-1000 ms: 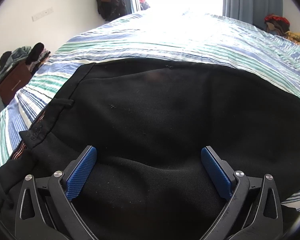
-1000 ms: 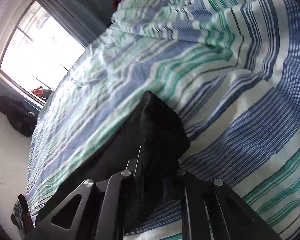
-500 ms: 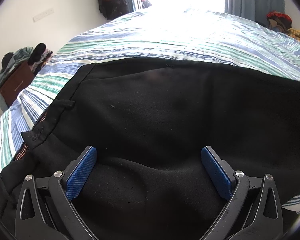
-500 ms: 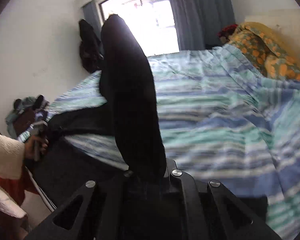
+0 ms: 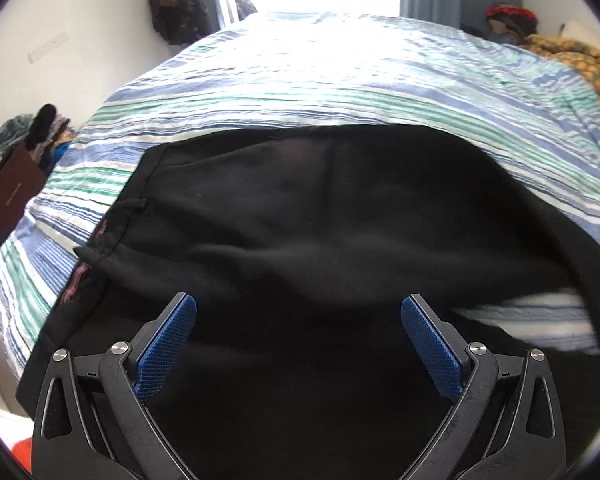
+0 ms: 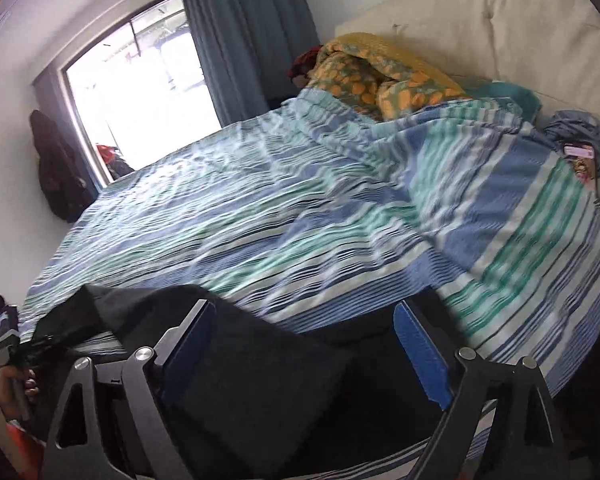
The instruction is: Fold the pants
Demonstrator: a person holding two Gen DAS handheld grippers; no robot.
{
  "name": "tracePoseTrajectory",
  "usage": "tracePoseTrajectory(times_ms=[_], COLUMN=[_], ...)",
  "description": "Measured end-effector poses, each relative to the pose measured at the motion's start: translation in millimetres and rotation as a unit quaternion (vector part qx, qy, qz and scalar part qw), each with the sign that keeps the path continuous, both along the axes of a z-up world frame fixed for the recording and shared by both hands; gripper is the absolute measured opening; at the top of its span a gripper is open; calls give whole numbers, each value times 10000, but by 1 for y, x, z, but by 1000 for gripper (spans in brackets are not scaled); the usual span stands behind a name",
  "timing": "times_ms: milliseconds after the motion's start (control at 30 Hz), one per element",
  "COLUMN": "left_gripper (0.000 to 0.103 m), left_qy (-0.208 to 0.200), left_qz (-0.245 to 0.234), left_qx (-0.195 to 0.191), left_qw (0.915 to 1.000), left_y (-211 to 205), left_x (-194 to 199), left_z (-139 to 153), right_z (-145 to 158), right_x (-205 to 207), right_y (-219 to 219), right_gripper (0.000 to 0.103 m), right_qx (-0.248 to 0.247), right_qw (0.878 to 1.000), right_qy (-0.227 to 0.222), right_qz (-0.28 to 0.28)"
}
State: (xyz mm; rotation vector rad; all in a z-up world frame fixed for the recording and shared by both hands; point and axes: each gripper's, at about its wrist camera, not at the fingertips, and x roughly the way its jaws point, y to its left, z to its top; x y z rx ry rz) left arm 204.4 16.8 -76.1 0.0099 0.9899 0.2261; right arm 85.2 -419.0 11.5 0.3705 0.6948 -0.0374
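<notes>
black pants [image 5: 300,220] lie crosswise; left tool [image 5: 298,344] wide, empty; right tool [image 6: 300,356] opening, unpinched.

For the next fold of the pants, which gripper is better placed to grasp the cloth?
Probably the right gripper: its jaws are opening over a folded end of the pants that lies between them. The left gripper is open above flat cloth, with no edge to pinch.
</notes>
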Motion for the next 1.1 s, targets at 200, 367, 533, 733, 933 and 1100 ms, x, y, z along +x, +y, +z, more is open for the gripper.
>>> tracePoseTrajectory(times_ms=[200,367,533,733,933,1100], left_gripper=[102,102,102,102,102,102], left_qy=[18,697,524,693,785,863], left_qz=[-995,-774,-1182,-1189,-1258,-1348], left_qx=[-360,-987,-607,-554,-373,-285], left_qw=[9944,9897,9898,9889,9882,9867], left_y=[-50,-48,-57,-59,-63,-65], left_x=[-61,-73,-84,-78,-77,-75], left_z=[3,-46,-51,-53,-54,-55], right_z=[-41,-93,-121,-125,-125,-123], right_x=[-1,4,5,0,-3,0], right_y=[157,211,213,206,210,211], right_gripper=[93,93,103,103,103,103], right_qx=[-127,-966,-1206,-1164,-1269,-1300], right_qw=[9750,9477,9401,9423,9411,9396], right_qy=[400,1057,1137,1038,1006,1048], right_qz=[2184,2852,2977,2964,2967,2988])
